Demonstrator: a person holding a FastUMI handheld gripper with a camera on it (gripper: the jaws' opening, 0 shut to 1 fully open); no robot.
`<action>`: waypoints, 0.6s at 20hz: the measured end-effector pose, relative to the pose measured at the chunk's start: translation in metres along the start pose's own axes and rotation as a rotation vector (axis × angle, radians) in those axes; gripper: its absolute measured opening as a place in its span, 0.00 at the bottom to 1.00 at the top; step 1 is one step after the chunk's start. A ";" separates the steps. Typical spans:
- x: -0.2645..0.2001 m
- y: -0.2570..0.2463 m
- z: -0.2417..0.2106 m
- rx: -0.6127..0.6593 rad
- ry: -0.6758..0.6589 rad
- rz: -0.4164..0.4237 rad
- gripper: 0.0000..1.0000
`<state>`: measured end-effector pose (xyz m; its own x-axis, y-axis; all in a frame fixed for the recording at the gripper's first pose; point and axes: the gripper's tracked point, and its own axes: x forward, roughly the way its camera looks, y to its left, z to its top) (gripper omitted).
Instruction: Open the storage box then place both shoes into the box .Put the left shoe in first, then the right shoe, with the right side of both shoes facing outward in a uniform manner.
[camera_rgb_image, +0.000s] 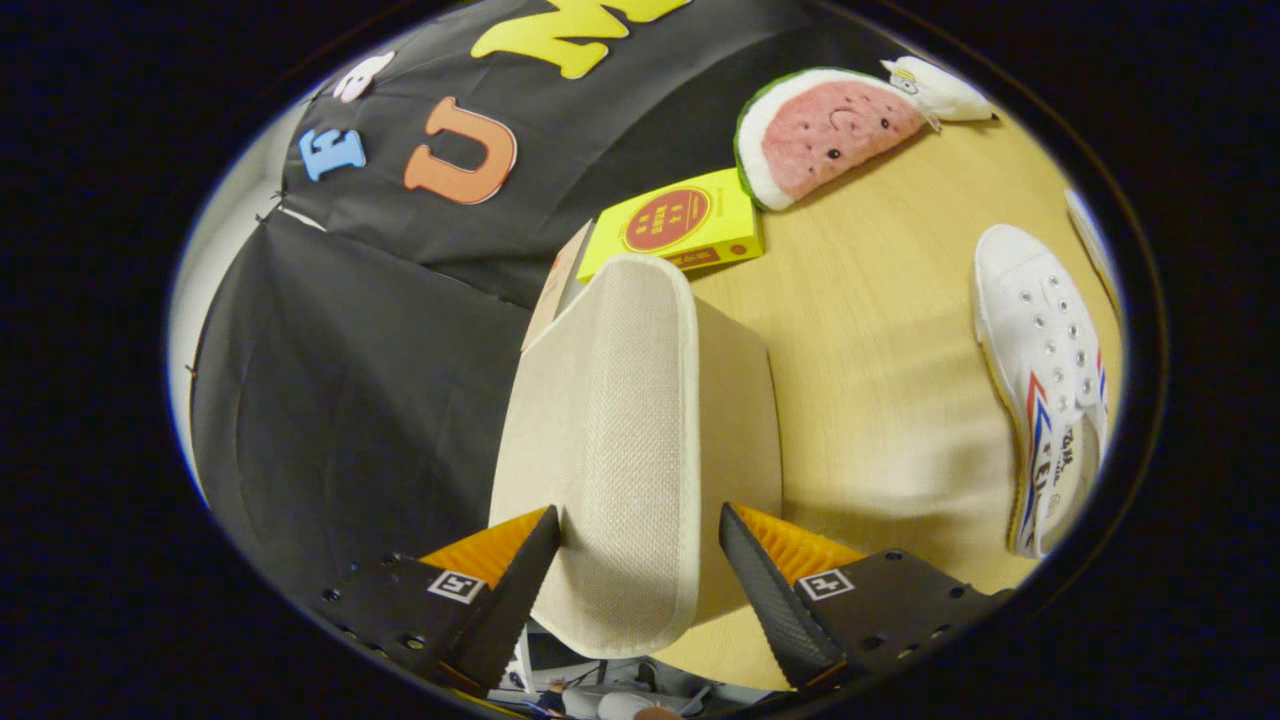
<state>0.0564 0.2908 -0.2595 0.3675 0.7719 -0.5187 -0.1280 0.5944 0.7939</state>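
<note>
Gripper (640, 545) spread wide around storage box lid (625, 440), not clamped. Risk: lid slipping free, box (735, 400) sliding along desk (880, 380) toward white shoe (1045, 380).

Even, moderately bright indoor light; tabletop (880, 330) well lit, pale glare patch near the white shoe (1045, 380). Soft shadow falls beside the beige storage box (630, 440) onto the wood. Black cloth wall (350, 400) reads dim. Strong fisheye bending toward the rim, where detail softens. Fingers (520, 580) sharp, set apart around the box lid.
</note>
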 end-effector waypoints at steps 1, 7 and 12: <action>0.000 0.000 0.001 0.003 0.001 -0.009 0.88; -0.030 -0.003 0.010 -0.013 -0.010 -0.024 0.35; -0.041 0.012 0.015 -0.074 -0.014 -0.005 0.01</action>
<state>0.0540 0.2632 -0.2236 0.3807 0.7662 -0.5177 -0.1936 0.6135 0.7656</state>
